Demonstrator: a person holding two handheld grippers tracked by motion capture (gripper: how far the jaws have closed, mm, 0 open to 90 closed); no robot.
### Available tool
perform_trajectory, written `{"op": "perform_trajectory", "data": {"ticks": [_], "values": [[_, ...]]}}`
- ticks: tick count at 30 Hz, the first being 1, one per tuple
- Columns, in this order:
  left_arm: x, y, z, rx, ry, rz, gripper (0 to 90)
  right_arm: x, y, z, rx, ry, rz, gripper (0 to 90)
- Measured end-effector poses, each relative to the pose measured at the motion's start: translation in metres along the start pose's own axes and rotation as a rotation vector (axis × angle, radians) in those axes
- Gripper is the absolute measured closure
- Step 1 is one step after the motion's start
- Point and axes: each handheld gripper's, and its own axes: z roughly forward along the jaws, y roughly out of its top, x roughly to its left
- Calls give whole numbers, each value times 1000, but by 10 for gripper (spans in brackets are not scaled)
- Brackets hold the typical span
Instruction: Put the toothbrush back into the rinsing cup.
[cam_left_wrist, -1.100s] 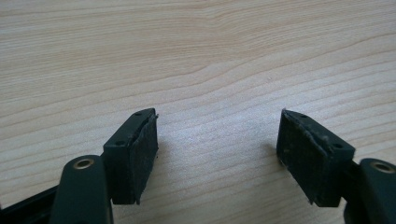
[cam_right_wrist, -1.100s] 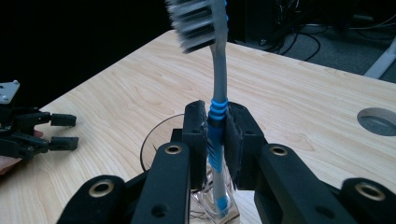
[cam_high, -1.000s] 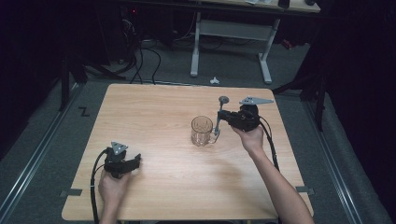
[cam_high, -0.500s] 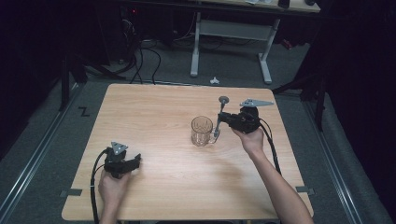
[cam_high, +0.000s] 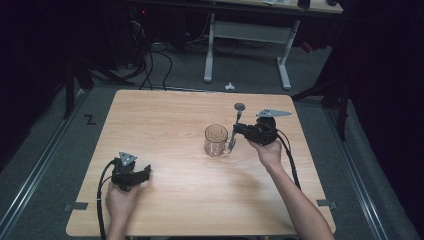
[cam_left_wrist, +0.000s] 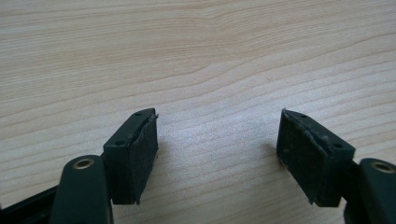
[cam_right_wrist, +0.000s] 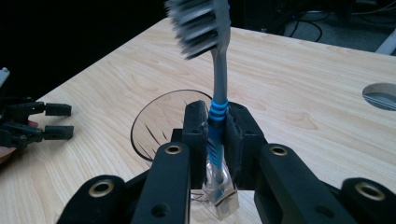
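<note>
- Toothbrush (cam_right_wrist: 218, 88) stands upright, clamped by its blue-ribbed neck between the closed jaws of the right gripper (cam_right_wrist: 217, 140), bristle head at the top.
- Clear glass mug (cam_high: 216, 140) sits mid-table, just beside that gripper, its handle near the jaws.
- Left gripper (cam_left_wrist: 217, 154) rests low over the bare wooden table (cam_high: 170, 120), jaws spread apart and holding nothing, well apart from the mug.
</note>
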Motion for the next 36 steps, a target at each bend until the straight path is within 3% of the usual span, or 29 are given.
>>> {"op": "perform_trajectory", "data": {"ticks": [36], "values": [[0, 0, 0, 0, 0, 0, 297, 2, -5, 14, 57, -12, -12, 792]]}}
